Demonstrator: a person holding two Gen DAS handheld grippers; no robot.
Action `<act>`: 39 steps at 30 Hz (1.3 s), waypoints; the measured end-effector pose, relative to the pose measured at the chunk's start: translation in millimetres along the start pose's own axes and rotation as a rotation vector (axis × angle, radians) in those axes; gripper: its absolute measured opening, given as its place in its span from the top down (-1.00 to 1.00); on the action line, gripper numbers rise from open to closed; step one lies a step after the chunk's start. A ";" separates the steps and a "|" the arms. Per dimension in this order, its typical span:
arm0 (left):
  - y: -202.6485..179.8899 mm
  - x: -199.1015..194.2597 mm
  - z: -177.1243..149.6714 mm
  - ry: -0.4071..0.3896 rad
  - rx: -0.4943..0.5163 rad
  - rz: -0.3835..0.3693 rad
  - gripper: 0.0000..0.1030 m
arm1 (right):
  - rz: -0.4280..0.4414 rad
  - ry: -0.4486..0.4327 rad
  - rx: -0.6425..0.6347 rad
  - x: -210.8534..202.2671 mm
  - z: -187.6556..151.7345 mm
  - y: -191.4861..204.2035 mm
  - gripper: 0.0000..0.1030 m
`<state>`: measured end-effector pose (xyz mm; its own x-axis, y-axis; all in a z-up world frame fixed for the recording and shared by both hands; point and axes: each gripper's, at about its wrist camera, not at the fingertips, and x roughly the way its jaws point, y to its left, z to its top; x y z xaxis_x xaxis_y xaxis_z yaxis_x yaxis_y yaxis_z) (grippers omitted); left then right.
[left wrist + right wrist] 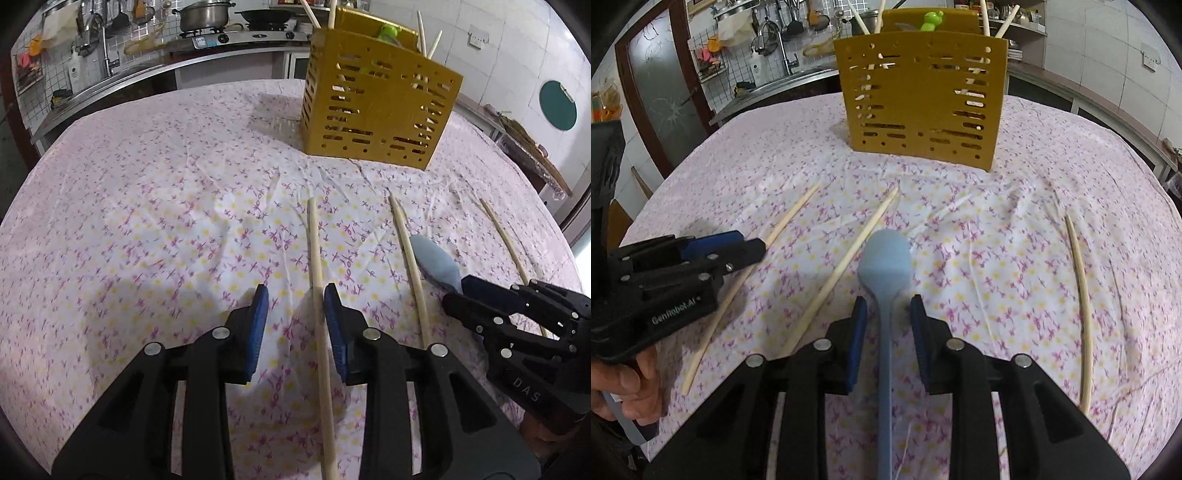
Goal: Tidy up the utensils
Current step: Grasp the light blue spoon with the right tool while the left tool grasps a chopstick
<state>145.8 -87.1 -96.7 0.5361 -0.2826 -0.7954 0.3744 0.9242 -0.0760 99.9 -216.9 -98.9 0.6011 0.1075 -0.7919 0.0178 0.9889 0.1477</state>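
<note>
jaws apart — chopstick (317, 258) left, spoon (886, 266) right

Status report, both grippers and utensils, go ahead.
Left gripper open astride a chopstick. Right gripper open astride blue spoon. Yellow holder ahead, path unobstructed.

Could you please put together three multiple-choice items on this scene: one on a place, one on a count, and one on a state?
1. Where does the yellow holder stand?
A. at the table's far side, beyond the loose utensils
B. on the stove
C. in the sink

2. How many chopsticks lie loose on the tablecloth?
A. one
B. three
C. six

3. How are the right gripper and the blue spoon related?
A. pads apart on either side of its handle, not pressing
B. spoon lifted high
C. spoon inside the holder

Answers: 1 A, it stands behind them; 2 B, three show in both views; 3 A, gaps show beside the handle.
</note>
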 end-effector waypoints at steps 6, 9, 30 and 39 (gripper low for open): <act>-1.8 15.5 15.7 0.019 0.006 -0.005 0.35 | -0.015 -0.003 0.006 11.7 16.6 -6.8 0.51; -5.0 21.9 24.9 0.026 0.016 -0.011 0.30 | -0.027 -0.007 0.027 17.0 24.7 -16.4 0.54; -15.6 45.5 46.5 -0.003 0.103 0.024 0.65 | -0.013 -0.019 0.054 33.4 45.1 -45.2 0.57; -1.0 36.9 42.9 -0.039 0.039 0.022 0.91 | -0.024 -0.038 0.063 23.9 40.3 -46.7 0.79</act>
<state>197.7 -109.5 -100.2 0.5732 -0.2731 -0.7726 0.3912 0.9197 -0.0348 145.6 -264.6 -100.8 0.6299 0.0791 -0.7726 0.0816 0.9826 0.1671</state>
